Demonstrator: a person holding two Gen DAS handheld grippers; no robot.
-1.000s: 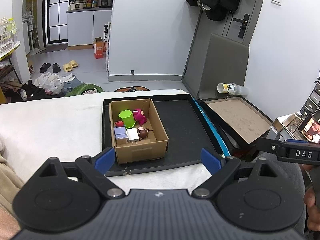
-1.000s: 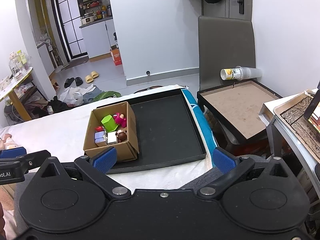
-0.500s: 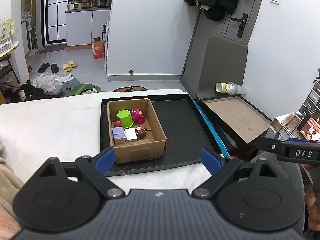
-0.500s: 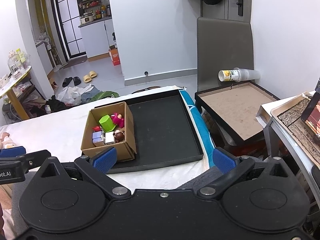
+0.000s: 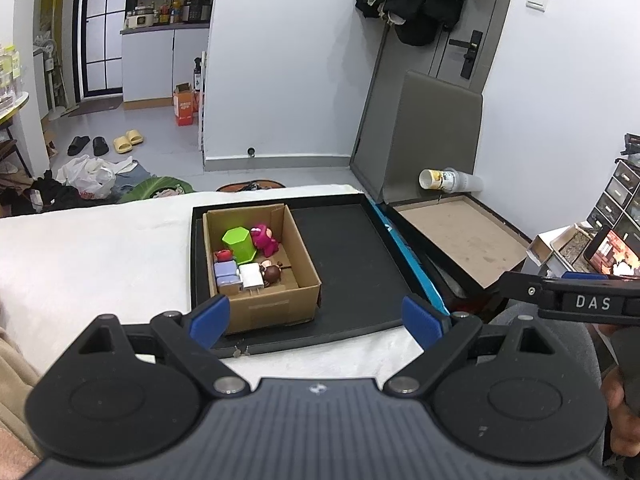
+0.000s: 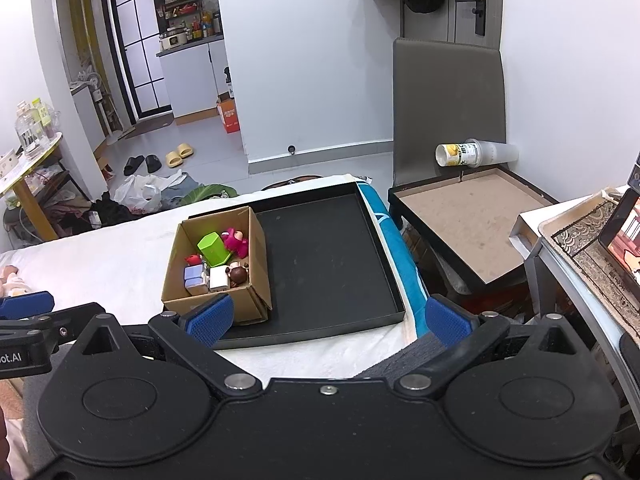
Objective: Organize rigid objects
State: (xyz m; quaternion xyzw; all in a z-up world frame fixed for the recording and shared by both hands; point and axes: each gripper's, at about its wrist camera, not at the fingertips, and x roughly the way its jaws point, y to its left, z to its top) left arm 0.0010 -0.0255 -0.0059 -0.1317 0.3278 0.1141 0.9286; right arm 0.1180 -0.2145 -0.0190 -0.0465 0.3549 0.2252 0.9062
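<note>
A white-covered table (image 5: 80, 256) carries a black tray (image 5: 360, 264) ahead of both spread-wide, empty grippers, left gripper (image 5: 316, 320) and right gripper (image 6: 328, 320), with the cardboard box (image 5: 280, 304) of small toys, a green hexagonal block (image 5: 239, 243) among them, just beyond their left fingertips

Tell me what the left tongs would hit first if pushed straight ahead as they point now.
Probably the near rim of the black tray, just right of the cardboard box. The left tongs are open and empty; depth is uncertain.
</note>
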